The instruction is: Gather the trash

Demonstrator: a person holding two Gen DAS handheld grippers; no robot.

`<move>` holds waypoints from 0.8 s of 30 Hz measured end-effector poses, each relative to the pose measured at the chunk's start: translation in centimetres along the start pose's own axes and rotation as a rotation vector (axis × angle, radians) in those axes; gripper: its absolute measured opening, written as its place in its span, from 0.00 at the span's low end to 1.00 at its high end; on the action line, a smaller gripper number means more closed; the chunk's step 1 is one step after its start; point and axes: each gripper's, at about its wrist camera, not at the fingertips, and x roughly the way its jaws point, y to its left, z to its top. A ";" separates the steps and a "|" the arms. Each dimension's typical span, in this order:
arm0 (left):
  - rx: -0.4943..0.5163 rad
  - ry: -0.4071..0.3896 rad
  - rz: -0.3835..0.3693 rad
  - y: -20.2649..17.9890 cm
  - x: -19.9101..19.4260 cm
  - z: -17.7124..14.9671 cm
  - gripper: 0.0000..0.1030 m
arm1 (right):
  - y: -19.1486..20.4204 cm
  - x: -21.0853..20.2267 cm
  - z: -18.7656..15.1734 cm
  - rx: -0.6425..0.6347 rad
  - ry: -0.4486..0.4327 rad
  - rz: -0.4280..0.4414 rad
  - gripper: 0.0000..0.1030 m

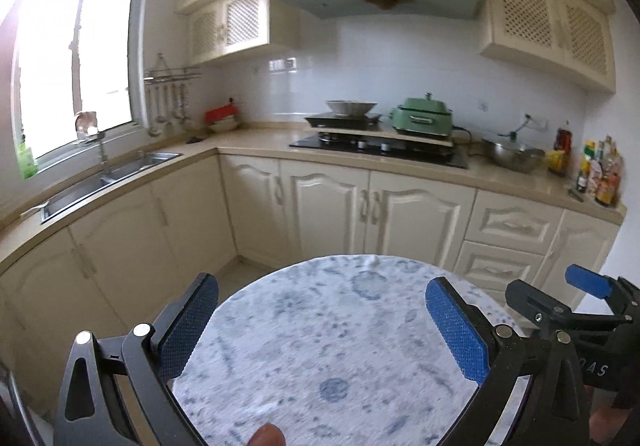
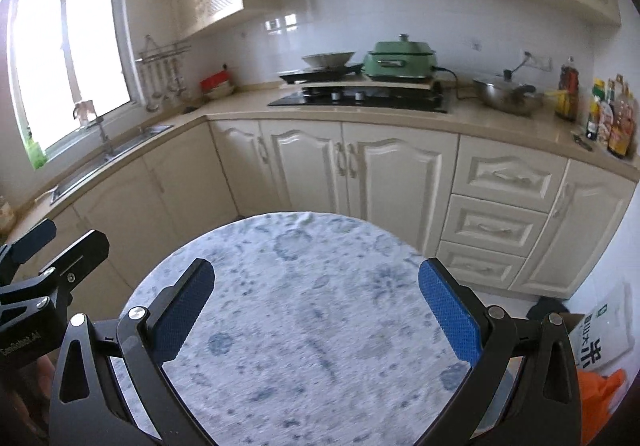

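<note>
My left gripper (image 1: 322, 320) is open and empty, held above a round table (image 1: 320, 346) with a white and blue patterned cloth. My right gripper (image 2: 316, 298) is open and empty above the same table (image 2: 304, 326). Each gripper shows in the other's view: the right one at the right edge of the left wrist view (image 1: 560, 298), the left one at the left edge of the right wrist view (image 2: 48, 246). No trash shows on the table top in either view.
Cream kitchen cabinets (image 1: 328, 206) run behind the table in an L shape. A sink (image 1: 112, 174) sits at left under a window. A stove (image 1: 380, 146) carries a green pot (image 1: 424, 118). Bottles (image 1: 600, 170) stand at right. A white bag (image 2: 600, 334) and something orange (image 2: 600, 394) lie on the floor at right.
</note>
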 end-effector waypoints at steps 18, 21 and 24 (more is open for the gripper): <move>-0.029 -0.043 -0.022 2.6 -7.0 -3.3 0.99 | 3.2 -5.5 -2.3 -0.041 -0.045 -0.022 1.00; -0.032 -0.050 -0.028 2.6 -7.6 -3.5 0.99 | 3.4 -5.7 -2.5 -0.044 -0.047 -0.028 1.00; -0.038 -0.059 -0.034 2.7 -7.9 -3.6 0.99 | 3.5 -5.8 -2.7 -0.046 -0.046 -0.031 1.00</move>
